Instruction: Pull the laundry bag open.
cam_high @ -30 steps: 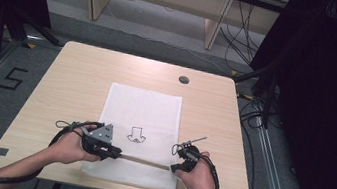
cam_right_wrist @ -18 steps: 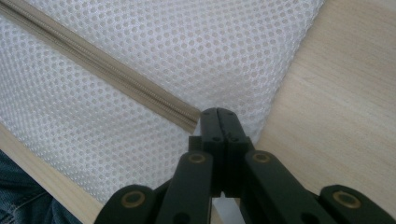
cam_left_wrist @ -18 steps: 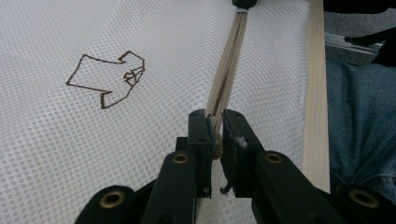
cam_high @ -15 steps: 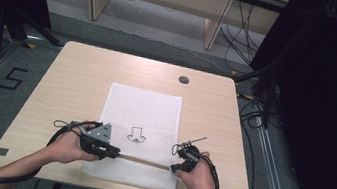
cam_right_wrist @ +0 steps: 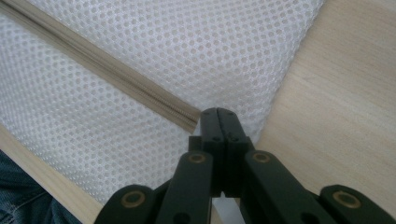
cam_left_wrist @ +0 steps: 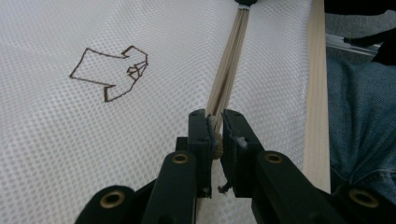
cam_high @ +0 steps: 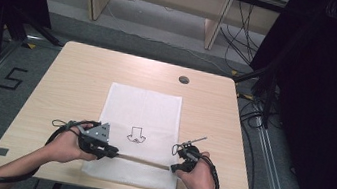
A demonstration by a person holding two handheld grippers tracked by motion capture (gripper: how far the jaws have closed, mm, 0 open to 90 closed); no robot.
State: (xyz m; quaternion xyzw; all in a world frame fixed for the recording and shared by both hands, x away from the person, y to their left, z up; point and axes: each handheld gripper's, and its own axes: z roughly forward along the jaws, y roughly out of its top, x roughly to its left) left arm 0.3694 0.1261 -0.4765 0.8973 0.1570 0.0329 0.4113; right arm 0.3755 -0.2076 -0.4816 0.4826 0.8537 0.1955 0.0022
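A white mesh bag (cam_high: 143, 111) lies flat on the wooden table (cam_high: 83, 76), with a black arrow drawing (cam_high: 136, 135) on it. A beige zipper (cam_high: 144, 161) runs across its near end. My left gripper (cam_high: 112, 153) sits at the zipper's left part, and the left gripper view shows its jaws (cam_left_wrist: 215, 121) shut on the beige zipper pull, the zipper (cam_left_wrist: 229, 70) stretching away ahead. My right gripper (cam_high: 174, 168) holds the bag's right edge. In the right gripper view the jaws (cam_right_wrist: 218, 112) are pressed together on the mesh just past the zipper's end (cam_right_wrist: 187, 116).
A dark round grommet (cam_high: 184, 80) sits in the table's far side. The table's near edge (cam_left_wrist: 317, 70) lies just behind the bag, with the person's jeans (cam_left_wrist: 359, 116) beyond it. Bare wood (cam_right_wrist: 336, 93) borders the bag on the right.
My left gripper has crept slightly to the left along the zipper. The right gripper has stayed where it was.
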